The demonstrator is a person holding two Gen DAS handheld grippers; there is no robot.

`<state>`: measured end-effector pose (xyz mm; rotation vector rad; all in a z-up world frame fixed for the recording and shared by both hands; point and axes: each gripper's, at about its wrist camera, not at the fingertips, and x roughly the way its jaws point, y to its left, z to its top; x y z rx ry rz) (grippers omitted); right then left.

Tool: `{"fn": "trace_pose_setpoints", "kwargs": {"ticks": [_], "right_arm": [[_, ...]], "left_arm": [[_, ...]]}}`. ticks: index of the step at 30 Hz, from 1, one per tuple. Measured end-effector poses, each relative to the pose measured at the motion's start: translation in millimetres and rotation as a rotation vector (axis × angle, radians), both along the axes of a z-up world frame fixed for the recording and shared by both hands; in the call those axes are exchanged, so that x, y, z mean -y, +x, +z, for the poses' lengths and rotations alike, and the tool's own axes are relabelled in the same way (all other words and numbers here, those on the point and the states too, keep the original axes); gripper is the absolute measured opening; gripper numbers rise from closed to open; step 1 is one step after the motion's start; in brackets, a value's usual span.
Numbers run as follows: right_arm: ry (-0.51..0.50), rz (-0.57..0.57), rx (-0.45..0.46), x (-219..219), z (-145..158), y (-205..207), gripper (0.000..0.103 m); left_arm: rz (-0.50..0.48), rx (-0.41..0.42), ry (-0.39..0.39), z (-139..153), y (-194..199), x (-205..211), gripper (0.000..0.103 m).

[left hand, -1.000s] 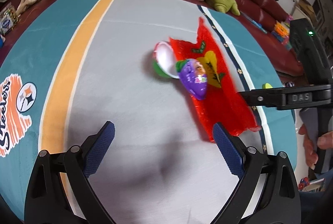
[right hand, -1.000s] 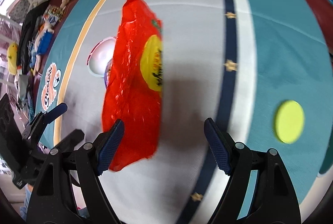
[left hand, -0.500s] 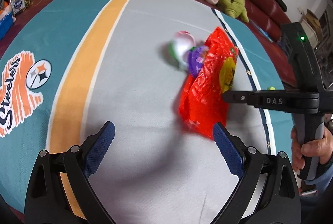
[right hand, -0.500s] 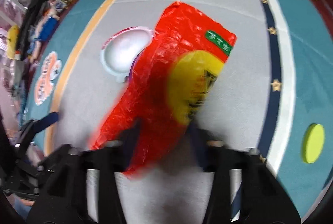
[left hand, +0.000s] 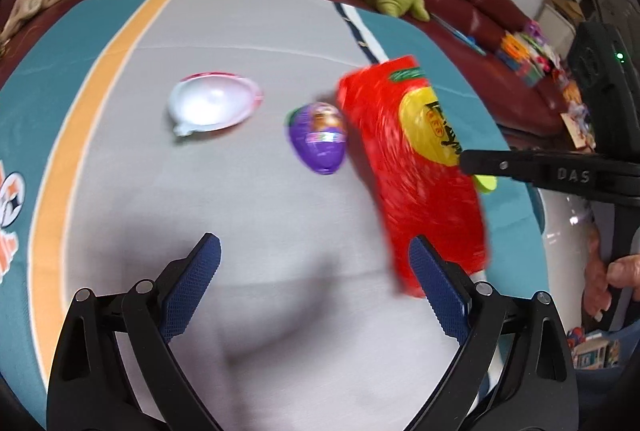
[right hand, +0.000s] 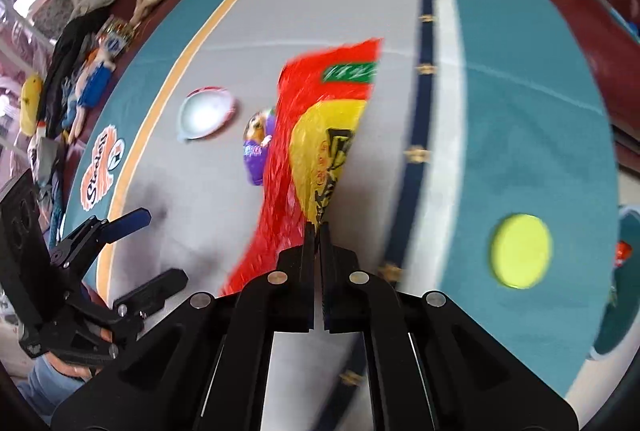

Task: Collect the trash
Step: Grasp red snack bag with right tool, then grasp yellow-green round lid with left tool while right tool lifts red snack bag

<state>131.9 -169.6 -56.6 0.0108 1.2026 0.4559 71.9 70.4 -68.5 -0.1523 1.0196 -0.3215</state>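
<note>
Left gripper (left hand: 312,283): jaws apart, holding nothing, over the grey-and-teal cloth-covered tabletop (left hand: 240,211). White plastic egg-shaped shell (left hand: 214,105), then purple foil egg-shaped wrapper (left hand: 318,137), lie on the cloth. Red crinkled plastic bag with yellow oval label (right hand: 316,147): blurred, just right of the wrapper, clamped in the right gripper (right hand: 317,227), jaws together.

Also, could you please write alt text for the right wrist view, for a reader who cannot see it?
The right gripper, shut, pinches a red snack bag above a striped blanket. A purple egg wrapper and a white plastic shell lie left.
</note>
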Motion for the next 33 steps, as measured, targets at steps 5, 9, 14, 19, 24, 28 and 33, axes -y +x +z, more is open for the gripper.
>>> {"fn": "trace_pose_setpoints", "kwargs": {"ticks": [5, 9, 14, 19, 24, 28, 33], "right_arm": [[0.044, -0.059, -0.01, 47.9, 4.5, 3.7, 0.002], [0.116, -0.064, -0.081, 50.2, -13.3, 13.2, 0.009], [0.105, -0.025, -0.1, 32.2, -33.4, 16.5, 0.043], [0.07, -0.01, -0.105, 19.3, -47.1, 21.0, 0.023], [0.059, -0.028, -0.031, 36.0, -22.3, 17.2, 0.003], [0.072, -0.12, 0.022, 81.2, 2.2, 23.2, 0.003], [0.084, -0.221, 0.043, 140.7, 14.0, 29.5, 0.003]], "left_arm": [[-0.066, 0.005, 0.029, 1.6, 9.7, 36.9, 0.095], [-0.069, 0.004, 0.046, 0.5, 12.4, 41.4, 0.095], [-0.03, -0.021, 0.054, -6.3, 13.2, 25.5, 0.095], [-0.016, -0.044, 0.043, -12.5, 15.3, 20.7, 0.095], [-0.077, -0.029, 0.037, -9.6, 21.1, 45.7, 0.095], [-0.156, -0.017, 0.042, -6.8, 32.4, 85.3, 0.095], [-0.271, -0.003, 0.063, -7.7, 46.3, 148.2, 0.095]]}}
